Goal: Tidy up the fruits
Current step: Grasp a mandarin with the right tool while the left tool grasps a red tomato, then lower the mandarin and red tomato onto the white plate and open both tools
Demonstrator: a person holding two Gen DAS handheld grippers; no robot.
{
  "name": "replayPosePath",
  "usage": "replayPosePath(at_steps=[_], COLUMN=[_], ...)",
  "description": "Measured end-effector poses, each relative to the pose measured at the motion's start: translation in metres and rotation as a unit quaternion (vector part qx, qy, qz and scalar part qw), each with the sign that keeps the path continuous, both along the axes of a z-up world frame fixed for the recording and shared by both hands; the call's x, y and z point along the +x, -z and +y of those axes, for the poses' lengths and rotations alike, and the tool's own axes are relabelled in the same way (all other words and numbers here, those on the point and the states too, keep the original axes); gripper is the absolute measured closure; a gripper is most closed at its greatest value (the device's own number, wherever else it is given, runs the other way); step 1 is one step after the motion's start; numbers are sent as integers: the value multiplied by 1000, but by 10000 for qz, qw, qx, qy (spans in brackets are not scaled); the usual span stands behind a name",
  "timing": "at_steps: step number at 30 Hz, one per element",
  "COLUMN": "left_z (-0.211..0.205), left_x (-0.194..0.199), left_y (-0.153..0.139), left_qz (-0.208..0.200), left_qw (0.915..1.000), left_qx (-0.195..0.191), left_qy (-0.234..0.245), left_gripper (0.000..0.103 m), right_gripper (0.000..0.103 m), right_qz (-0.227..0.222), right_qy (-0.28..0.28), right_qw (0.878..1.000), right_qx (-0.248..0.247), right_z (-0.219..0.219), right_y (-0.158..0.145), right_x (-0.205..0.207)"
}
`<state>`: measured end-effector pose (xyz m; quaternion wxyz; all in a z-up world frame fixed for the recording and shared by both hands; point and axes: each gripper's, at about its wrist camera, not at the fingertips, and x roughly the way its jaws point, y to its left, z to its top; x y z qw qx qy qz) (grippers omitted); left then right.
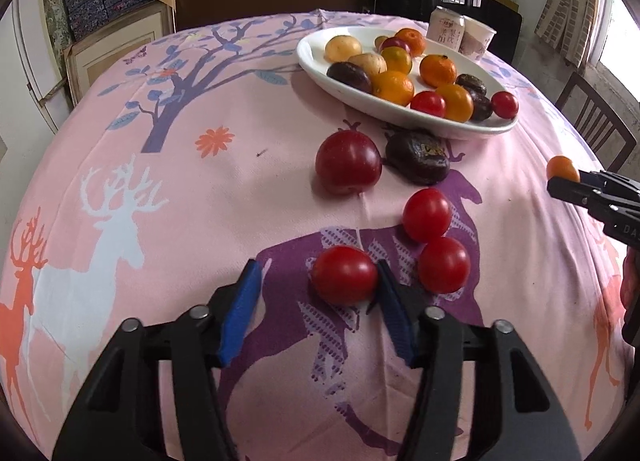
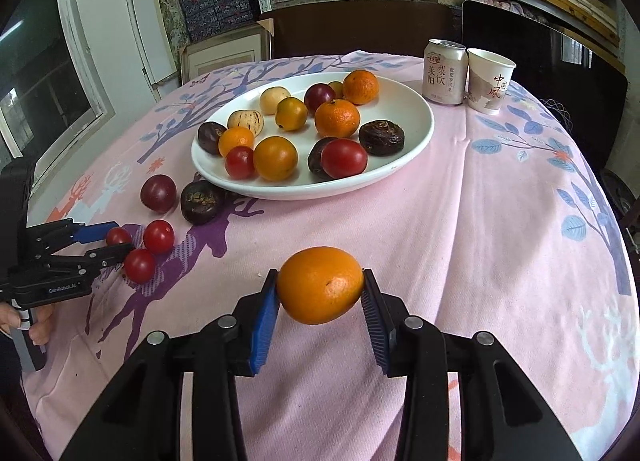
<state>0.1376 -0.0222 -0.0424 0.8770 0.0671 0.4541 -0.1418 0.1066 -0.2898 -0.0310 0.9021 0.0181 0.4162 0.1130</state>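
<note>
A white plate [image 2: 416, 141] holds several oranges, tomatoes, plums and dark fruits; it also shows in the left wrist view [image 1: 316, 69]. My left gripper [image 1: 318, 275] is open around a red tomato [image 1: 344, 275] that lies on the cloth and touches the right pad. Two more tomatoes [image 1: 426, 215], a red plum [image 1: 348, 163] and a dark fruit [image 1: 418, 157] lie beyond it. My right gripper [image 2: 320, 287] is shut on an orange [image 2: 320, 285], held above the cloth in front of the plate.
A drink can [image 2: 445, 72] and a paper cup [image 2: 489, 81] stand behind the plate. The pink patterned cloth [image 2: 480, 221] covers the table. A chair [image 1: 592, 117] stands at the right edge. Shelves with boxes fill the back.
</note>
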Motion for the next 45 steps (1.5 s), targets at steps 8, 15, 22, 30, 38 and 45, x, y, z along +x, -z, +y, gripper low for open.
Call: replayPosePath(at_steps=[8, 15, 22, 30, 38, 45], left_z=[-17, -36, -67, -96, -101, -106], left_x=[-12, 4, 37, 59, 72, 77], left_y=[-32, -74, -77, -63, -48, -46], left_qz=[-262, -627, -483, -345, -190, -222], left_qw=[9994, 9968, 9958, 9973, 9973, 9971], left_qx=[-99, -501, -738, -493, -203, -172], left_qy=[191, 23, -263, -432, -687, -702], left_gripper=[73, 73, 73, 73, 73, 73], right_gripper=[62, 62, 62, 62, 62, 62], right_qz=[-336, -698, -939, -905, -645, -543], right_qy=[-168, -63, -12, 39, 91, 115], right_qw=[9993, 9975, 9956, 9959, 9978, 9983], right_qx=[-47, 32, -4, 61, 142, 190], right_z=[8, 3, 4, 3, 4, 6], right_y=[-21, -47, -63, -59, -42, -32], right_x=[-6, 4, 21, 51, 80, 90])
